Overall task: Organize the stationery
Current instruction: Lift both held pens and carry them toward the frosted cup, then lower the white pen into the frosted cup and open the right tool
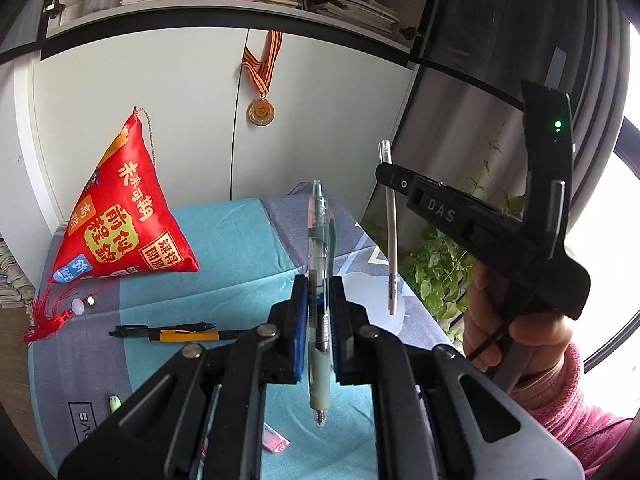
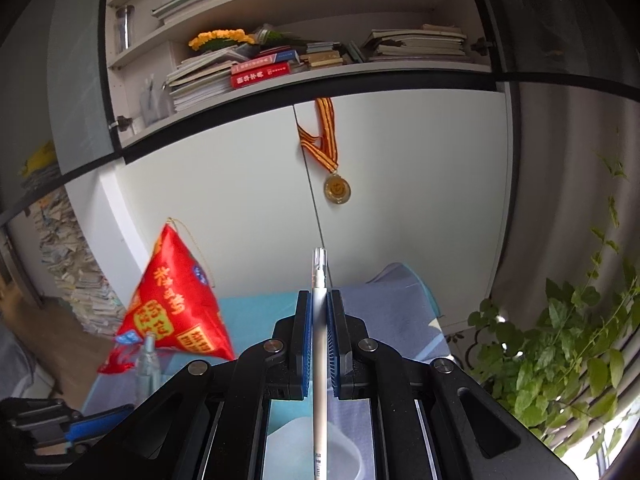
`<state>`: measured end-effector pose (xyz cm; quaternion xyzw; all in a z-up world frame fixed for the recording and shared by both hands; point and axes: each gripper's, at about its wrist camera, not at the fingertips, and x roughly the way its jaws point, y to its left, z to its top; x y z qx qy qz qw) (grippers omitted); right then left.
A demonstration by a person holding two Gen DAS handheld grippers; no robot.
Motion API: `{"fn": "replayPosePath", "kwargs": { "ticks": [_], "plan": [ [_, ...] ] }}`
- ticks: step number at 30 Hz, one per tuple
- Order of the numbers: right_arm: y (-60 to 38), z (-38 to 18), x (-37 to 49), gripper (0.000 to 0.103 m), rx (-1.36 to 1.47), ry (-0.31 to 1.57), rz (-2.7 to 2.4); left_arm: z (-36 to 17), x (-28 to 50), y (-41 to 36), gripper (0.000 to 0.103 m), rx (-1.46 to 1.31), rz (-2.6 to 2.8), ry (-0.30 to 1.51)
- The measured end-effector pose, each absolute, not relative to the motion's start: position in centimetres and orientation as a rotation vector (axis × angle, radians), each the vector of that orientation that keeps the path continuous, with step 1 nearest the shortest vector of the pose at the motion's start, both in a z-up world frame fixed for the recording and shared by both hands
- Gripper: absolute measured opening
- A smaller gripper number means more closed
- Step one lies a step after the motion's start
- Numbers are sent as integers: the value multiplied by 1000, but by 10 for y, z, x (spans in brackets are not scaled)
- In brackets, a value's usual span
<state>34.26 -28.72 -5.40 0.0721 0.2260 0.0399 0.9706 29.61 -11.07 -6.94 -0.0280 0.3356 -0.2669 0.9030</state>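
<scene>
The left gripper [image 1: 319, 308] is clamping a clear pen [image 1: 319, 280]; the right gripper [image 2: 319, 332] is clamping a white pen [image 2: 319, 340]. Keep both upright, heading for the container [image 2: 340, 444] at six o'clock.

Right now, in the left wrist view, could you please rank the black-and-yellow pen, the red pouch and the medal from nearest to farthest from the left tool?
1. Black-and-yellow pen: lying on the cloth, just left of the left tool.
2. Red pouch: farther back, left.
3. Medal: hanging on the cabinet door behind.
</scene>
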Motion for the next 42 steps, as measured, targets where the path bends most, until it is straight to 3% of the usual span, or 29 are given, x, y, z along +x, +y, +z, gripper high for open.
{"fn": "replayPosePath", "kwargs": {
  "ticks": [21, 35, 42],
  "plan": [
    [-296, -76, 310, 8, 171, 484, 61, -66, 291, -120, 8, -63, -566, 706],
    [-303, -97, 290, 9, 213, 635, 85, -49, 272, -124, 8, -51, -574, 666],
    [-318, -90, 252, 23, 278, 589, 101, -49, 284, -139, 8, -50, -583, 657]
  ]
}}
